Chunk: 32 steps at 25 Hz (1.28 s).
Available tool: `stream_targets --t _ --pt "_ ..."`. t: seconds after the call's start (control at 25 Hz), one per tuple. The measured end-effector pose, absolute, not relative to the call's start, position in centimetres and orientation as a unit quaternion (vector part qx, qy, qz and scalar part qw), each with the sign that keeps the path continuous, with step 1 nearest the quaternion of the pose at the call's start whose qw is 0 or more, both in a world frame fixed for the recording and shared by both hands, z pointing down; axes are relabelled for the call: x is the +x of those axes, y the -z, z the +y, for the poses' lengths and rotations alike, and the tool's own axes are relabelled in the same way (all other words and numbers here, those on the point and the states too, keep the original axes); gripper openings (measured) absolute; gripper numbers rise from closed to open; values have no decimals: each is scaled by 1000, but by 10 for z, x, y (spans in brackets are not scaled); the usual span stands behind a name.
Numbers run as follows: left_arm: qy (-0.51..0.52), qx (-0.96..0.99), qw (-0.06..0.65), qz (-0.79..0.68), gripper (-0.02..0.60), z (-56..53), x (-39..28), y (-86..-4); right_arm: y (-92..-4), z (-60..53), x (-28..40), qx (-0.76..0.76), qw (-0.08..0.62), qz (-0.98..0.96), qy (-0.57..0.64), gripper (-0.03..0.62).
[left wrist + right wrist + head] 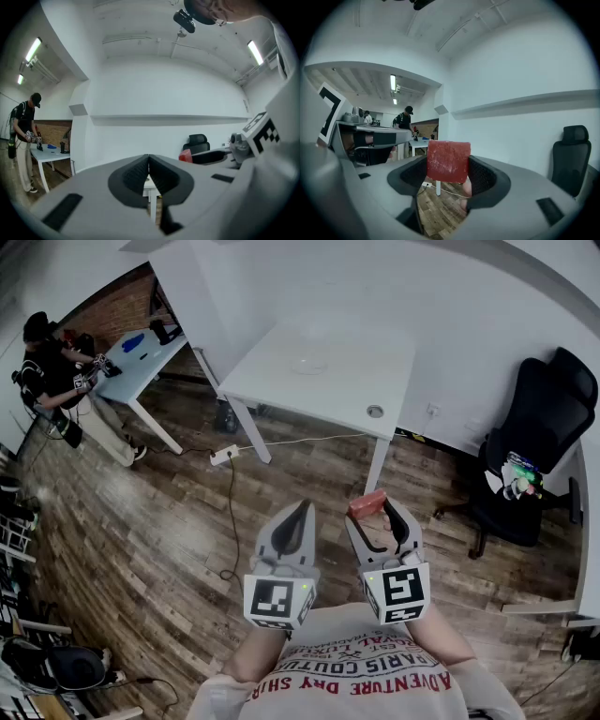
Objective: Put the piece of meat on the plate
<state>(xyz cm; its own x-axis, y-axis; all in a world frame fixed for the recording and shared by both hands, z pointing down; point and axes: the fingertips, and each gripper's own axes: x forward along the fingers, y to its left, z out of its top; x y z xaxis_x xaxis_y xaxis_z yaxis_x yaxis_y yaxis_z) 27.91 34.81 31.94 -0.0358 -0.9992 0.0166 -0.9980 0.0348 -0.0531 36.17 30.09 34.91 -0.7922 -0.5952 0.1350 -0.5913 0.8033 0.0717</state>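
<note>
Head view, two tongs (pixel 301 507) (pixel 373 514), one meat piece (pixel 367 502)

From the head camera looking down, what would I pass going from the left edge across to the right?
A person at a side table → left gripper, shut and empty → right gripper holding the piece of meat → black office chair.

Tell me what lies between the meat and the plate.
Head view: from the meat, wood floor crossed by a white cable, then bare tabletop up to the plate.
</note>
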Motion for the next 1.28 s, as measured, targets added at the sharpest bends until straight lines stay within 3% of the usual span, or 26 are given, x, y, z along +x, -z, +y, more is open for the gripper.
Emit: stream_targets --t 0.76,1.28 --pt "24 -693 -4 720 8 343 272 -328 -353 296 353 305 74 -949 -9 281" --pt "15 -697 -16 716 8 316 198 -339 -363 270 285 305 86 -948 -5 281"
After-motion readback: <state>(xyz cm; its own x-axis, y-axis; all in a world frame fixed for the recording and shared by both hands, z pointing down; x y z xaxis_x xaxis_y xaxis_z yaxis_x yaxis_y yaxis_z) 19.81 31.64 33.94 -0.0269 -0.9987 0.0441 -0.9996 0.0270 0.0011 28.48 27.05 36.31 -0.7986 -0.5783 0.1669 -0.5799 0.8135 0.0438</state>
